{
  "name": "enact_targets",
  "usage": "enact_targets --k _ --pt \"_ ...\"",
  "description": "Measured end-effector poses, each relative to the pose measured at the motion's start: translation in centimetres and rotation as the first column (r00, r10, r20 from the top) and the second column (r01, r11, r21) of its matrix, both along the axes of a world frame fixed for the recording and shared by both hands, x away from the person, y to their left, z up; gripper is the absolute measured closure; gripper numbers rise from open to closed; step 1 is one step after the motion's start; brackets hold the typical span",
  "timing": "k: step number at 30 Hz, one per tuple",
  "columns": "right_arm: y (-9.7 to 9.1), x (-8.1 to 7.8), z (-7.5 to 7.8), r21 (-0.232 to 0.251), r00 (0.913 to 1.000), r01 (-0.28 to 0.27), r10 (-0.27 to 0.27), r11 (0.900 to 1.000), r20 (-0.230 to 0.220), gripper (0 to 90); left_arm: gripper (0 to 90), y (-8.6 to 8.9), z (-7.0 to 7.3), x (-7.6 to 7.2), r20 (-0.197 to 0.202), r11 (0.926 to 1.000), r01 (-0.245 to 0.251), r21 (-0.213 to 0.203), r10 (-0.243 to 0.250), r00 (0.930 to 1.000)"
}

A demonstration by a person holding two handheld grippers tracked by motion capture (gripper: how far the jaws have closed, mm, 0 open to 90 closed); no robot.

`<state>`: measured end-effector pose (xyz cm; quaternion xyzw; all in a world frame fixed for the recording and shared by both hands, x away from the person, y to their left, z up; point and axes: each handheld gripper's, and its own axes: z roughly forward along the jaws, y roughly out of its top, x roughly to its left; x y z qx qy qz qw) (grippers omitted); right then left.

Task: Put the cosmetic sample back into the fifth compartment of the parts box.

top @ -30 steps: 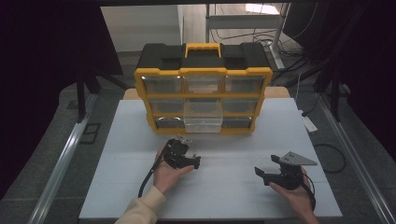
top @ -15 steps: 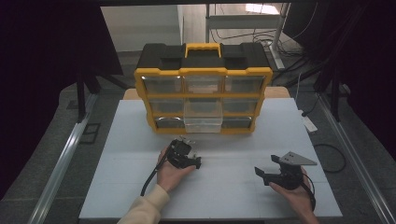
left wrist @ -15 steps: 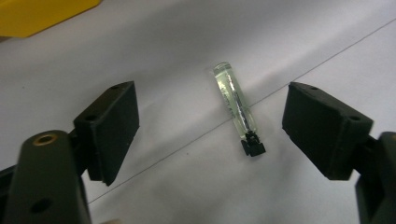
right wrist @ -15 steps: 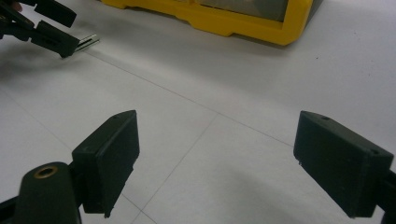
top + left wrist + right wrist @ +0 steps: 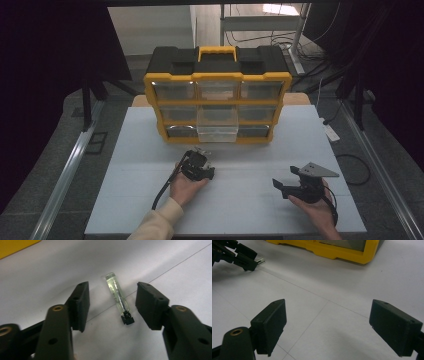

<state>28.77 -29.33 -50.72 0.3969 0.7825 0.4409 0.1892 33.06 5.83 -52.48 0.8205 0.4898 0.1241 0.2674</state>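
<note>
A small clear tube with a black end (image 5: 119,297) lies flat on the white table (image 5: 250,150). My left gripper (image 5: 112,302) is open, low over the table, with one jaw on each side of the tube and neither touching it. In the high view the left gripper (image 5: 199,159) is in front of the organizer's pulled-out drawer (image 5: 217,131). My right gripper (image 5: 328,322) is open with nothing between its jaws and is held at the table's front right (image 5: 286,179). The left gripper (image 5: 237,255) and the tube's tip (image 5: 260,261) appear at the upper left of the right gripper view.
A yellow and black organizer (image 5: 217,100) with clear drawers stands at the back of the table, its bottom middle drawer slid out. Its yellow base (image 5: 332,251) lies ahead of the right gripper. Metal rails (image 5: 70,165) run along both sides of the table.
The left gripper has edged slightly to the right and stays open. The right gripper has not moved.
</note>
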Motion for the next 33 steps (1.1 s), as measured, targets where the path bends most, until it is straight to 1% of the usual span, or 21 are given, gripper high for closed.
enact_targets --k 3,6,10,11,13,17,21,25,33 --pt "0.01 0.02 -0.01 -0.001 1.0000 -0.002 0.002 1.0000 0.001 14.8 50.7 -0.14 0.08 0.00 -0.004 1.0000 -0.006 0.001 0.006 1.0000" --pt "0.00 0.03 0.00 -0.001 1.0000 -0.001 0.001 1.0000 0.003 14.8 56.4 -0.32 0.16 -0.04 -0.009 1.0000 -0.001 -0.002 0.001 1.0000" --pt "0.02 0.02 0.00 -0.001 1.0000 -0.001 0.001 1.0000 0.002 14.8 63.4 -0.35 0.19 -0.01 -0.010 1.0000 -0.006 -0.006 0.005 0.9999" --pt "0.03 0.01 0.00 -0.001 1.0000 -0.002 0.002 1.0000 0.002 14.8 63.4 -0.31 0.20 0.01 -0.011 1.0000 -0.008 -0.005 0.008 0.9999" --pt "0.05 0.01 0.01 -0.001 1.0000 -0.002 0.002 1.0000 0.002 14.8 67.8 -0.22 0.21 0.07 -0.013 0.9999 -0.013 -0.011 0.013 0.9998" --pt "0.04 0.04 0.00 -0.001 1.0000 -0.001 0.001 1.0000 0.002 14.8 75.3 -0.17 0.20 0.12 -0.017 0.9997 -0.011 -0.022 0.011 0.9998" --pt "0.05 0.03 0.01 -0.002 1.0000 -0.002 0.002 1.0000 0.003 14.8 80.1 -0.26 0.23 0.13 -0.020 0.9997 -0.007 -0.023 0.006 0.9998" --pt "0.04 0.02 0.02 -0.001 1.0000 -0.001 0.001 1.0000 0.004 14.8 80.5 -0.19 0.24 0.16 -0.023 0.9996 -0.004 -0.027 0.004 0.9997" --pt "0.01 0.01 0.05 0.000 1.0000 -0.001 0.001 1.0000 0.005 14.8 80.7 0.07 0.30 0.08 -0.010 0.9992 0.003 -0.039 -0.004 0.9999"
